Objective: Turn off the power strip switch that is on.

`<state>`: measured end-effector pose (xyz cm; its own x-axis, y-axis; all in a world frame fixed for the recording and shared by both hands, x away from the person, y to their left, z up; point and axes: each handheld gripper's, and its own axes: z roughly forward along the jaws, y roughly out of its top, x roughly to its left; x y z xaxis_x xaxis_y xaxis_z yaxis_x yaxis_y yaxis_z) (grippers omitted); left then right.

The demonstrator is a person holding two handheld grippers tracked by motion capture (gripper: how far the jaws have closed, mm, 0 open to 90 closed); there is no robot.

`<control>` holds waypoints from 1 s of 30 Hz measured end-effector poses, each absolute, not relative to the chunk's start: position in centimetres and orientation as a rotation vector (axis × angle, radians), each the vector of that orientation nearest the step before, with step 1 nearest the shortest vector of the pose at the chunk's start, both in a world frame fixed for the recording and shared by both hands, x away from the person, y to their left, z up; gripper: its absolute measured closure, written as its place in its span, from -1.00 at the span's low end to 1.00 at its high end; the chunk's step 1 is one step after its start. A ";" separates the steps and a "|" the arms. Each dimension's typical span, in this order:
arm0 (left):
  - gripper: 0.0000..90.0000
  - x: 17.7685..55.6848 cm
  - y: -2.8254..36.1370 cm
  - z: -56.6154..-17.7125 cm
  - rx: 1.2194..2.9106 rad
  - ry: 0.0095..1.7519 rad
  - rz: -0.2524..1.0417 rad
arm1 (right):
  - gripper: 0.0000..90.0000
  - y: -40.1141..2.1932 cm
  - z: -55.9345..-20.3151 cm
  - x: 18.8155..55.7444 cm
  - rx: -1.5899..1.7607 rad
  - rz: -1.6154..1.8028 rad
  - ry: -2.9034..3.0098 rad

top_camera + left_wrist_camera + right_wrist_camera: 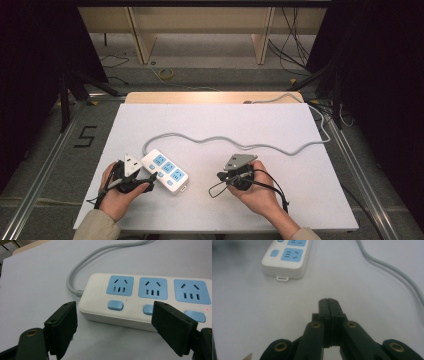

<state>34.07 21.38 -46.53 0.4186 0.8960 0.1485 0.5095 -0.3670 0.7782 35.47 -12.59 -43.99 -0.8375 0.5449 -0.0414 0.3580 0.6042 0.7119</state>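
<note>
A white power strip [165, 170] with three blue sockets and blue switches lies on the white tabletop [280, 200], left of centre. Its grey cord [225, 142] snakes away to the back right. My left gripper [146, 171] sits at the strip's near left side. In the left gripper view its jaws stand wide apart, so the left gripper [117, 327] is open just in front of the strip [150, 297], with nothing pressed. My right gripper [220, 175] rests to the right of the strip, pointing left. Its jaws meet in the right gripper view [329, 302], empty, with the strip [287, 257] farther off.
The grey cord [392, 270] runs past the right gripper's right side. A thin black cable loop [215, 190] trails from the right gripper onto the table. A wooden edge [210, 96] borders the table's far side. Floor cables and a "5" mark [86, 136] lie beyond.
</note>
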 end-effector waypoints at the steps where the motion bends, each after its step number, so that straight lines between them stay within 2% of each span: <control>1: -0.54 34.1 21.4 -46.6 2.022 1.187 0.761 | 1.00 -12.5 -44.0 35.5 0.740 1.063 2.579; 30: -0.54 34.1 21.5 -46.5 2.019 1.185 0.764 | 1.00 -10.1 -43.8 36.1 0.706 1.032 2.618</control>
<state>34.06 21.51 -46.47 0.4171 0.8963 0.1504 0.5065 -0.3667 0.7804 36.06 -10.07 -43.80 -0.8548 0.5171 -0.0440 0.3480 0.6340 0.6906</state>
